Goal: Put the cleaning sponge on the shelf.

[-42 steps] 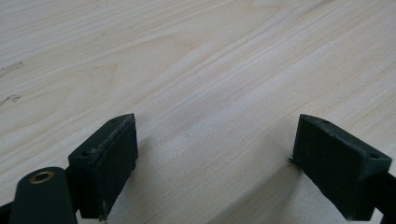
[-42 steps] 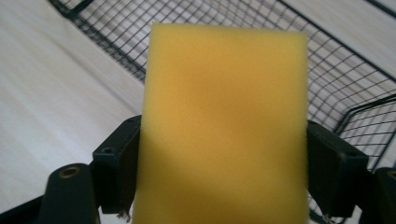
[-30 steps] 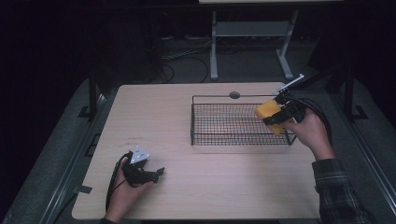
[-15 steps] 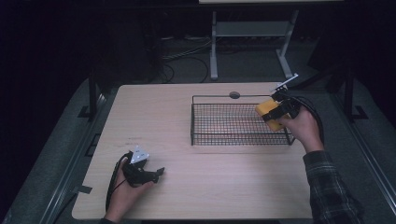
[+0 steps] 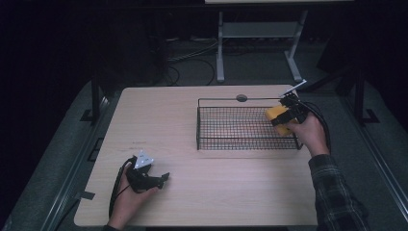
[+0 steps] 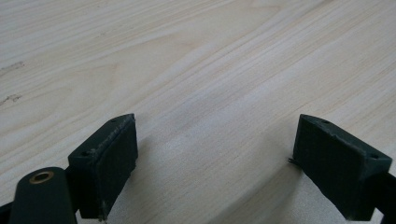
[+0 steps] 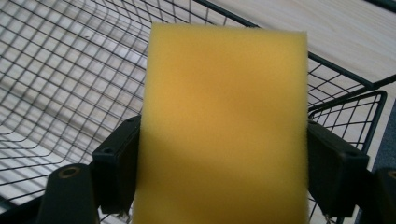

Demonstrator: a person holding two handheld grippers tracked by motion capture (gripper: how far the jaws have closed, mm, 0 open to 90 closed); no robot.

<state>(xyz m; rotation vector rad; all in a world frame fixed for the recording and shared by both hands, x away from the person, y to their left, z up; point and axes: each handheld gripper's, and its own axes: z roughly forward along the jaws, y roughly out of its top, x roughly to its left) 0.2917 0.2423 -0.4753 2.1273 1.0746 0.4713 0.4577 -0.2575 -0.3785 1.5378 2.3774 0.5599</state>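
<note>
A yellow sponge is clamped between the jaws of my right gripper, whose pads press both its sides. It hangs over the right end of a black wire basket, just inside the rim. At the table's front left my left gripper rests on the wood, jaws wide apart with bare tabletop between them.
The wooden table has a round grommet behind the basket. A metal stand and cables lie on the dark floor beyond the far edge. The person's plaid sleeve comes in at the lower right.
My right gripper has sunk with the sponge and drifted slightly left, lower over the basket's right end. The left gripper has kept still.
</note>
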